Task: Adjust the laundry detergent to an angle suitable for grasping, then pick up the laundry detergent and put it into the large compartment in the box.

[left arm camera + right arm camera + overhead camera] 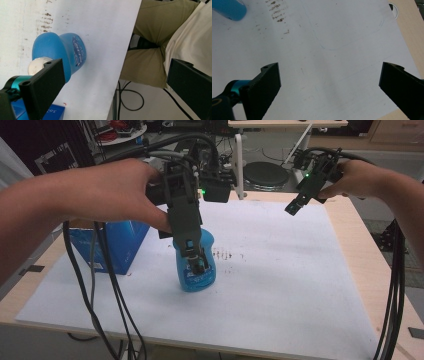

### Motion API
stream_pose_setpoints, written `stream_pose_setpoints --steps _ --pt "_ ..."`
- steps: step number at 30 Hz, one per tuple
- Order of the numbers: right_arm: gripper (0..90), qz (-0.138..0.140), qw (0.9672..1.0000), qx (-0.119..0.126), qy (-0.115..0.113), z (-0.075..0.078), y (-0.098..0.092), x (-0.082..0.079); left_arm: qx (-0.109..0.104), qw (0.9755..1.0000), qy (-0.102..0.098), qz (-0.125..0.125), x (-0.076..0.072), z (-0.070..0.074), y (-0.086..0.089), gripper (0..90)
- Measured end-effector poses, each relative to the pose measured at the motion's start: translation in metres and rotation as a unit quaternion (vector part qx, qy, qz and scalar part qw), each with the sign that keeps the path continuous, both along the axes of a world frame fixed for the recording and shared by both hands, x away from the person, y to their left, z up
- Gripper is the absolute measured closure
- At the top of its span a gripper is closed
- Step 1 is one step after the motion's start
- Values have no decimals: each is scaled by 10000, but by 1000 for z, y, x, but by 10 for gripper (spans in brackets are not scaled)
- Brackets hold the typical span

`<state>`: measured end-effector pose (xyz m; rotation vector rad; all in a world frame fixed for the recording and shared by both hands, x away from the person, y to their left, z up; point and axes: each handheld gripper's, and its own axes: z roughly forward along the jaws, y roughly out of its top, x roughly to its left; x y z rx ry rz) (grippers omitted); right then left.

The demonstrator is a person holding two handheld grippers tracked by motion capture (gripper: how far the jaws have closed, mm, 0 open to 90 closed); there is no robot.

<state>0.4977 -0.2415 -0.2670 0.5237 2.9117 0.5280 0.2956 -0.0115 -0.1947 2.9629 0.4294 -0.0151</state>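
A blue plastic bottle (196,265) with a white cap (37,64) stands upright on the white sheet (280,285) that covers the wooden worktop (367,265), left of the middle and toward the near side. Just beyond it on the sheet is a patch of brown smudges (223,254). A blue box (112,245) sits to the bottom's left, at the sheet's left edge, near the bottle but apart from it.

The left tool (192,255) hangs straight over the bottle, pointing down. In the left gripper view its jaws stand wide apart and grip nothing; the bottle's cap lies just beside the one jaw, and whether they touch cannot be told. The left hand (120,190) holds this tool from above.

The right tool (295,206) is held by the right hand (357,177) above the far right part of the sheet, well apart from the bottle. Its jaws are spread wide too, with bare sheet between them.
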Motion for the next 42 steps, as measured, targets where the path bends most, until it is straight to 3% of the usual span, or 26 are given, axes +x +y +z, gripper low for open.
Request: stream_pose_setpoints --steps 11,29,36,42 --pt "29 54 10000 2 -33 1 -3 -4 -54 9999 -103 115 4 4 -2 18" --pt "29 -46 9999 110 -99 6 -15 -12 53 9998 -153 97 3 6 -10 18" --pt "29 -73 9998 127 -97 4 -16 -12 61 9991 -254 327 15 3 -6 18" --pt "29 -97 9999 118 -77 2 -17 -9 68 9989 -272 377 27 -2 -1 18"
